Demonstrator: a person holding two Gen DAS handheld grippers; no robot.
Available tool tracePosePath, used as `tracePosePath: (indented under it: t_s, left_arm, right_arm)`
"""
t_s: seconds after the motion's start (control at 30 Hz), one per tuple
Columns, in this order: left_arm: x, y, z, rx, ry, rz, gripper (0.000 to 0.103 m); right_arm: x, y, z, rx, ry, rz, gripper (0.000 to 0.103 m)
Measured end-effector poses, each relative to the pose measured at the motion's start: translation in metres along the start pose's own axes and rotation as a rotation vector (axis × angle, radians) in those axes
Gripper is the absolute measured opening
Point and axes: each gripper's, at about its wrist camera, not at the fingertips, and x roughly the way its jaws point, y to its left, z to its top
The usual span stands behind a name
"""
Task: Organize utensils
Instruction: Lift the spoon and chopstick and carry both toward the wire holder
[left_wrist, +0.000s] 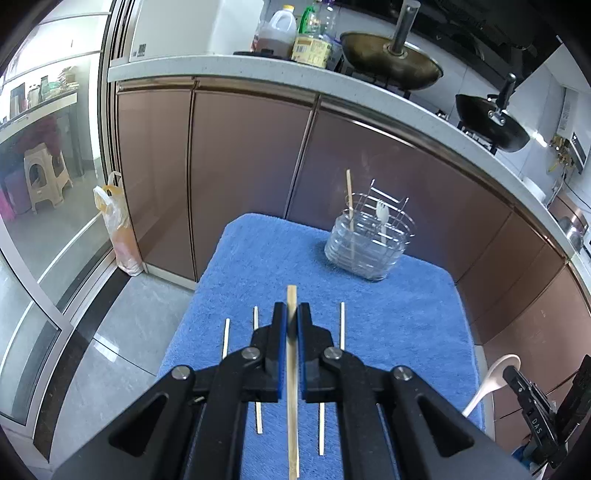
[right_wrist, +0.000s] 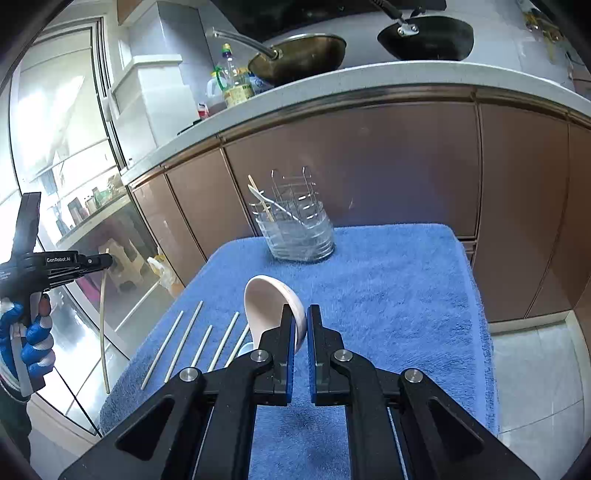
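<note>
Already lifted clear of the blue towel (left_wrist: 388, 317): one chopstick (left_wrist: 292, 369), pinched lengthwise in the clenched jaws of the left gripper (left_wrist: 291, 310). Same for the white ceramic spoon (right_wrist: 271, 306), clamped by the rim of its bowl in the closed jaws of the right gripper (right_wrist: 300, 314), handle trailing low toward the towel.

Likely trouble from here:
- Chopstick held thin and long, so prone to pivoting or sliding out if tipped steeply on the way to the holder.
- Spoon gripped on a smooth, curved edge; glazed surface apt to slip, and a fall could chip it or scatter the five loose chopsticks (right_wrist: 192, 338) lying side by side below.
- Wire utensil holder (left_wrist: 371, 236) looks light, standing on soft towel near the far edge of the tabletop; could be shoved or toppled by a stick or spoon catching on the upright wires.
- Both grippers heading for one narrow opening, so a risk of collision if brought in together.

Inside the holder now: one chopstick (left_wrist: 349, 201) leaning upright at the left side, and a white plastic spork (left_wrist: 381, 218) standing near the middle. Otherwise apparently bare.
</note>
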Motion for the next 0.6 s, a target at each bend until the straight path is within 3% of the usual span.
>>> tracePosePath:
  t_s: [0.6]
  left_arm:
    - [-0.032, -0.019, 0.011, 0.011, -0.079, -0.064, 0.005]
  right_arm:
    - [-0.02, 0.002, 0.01, 0.003, -0.064, -0.003, 0.006]
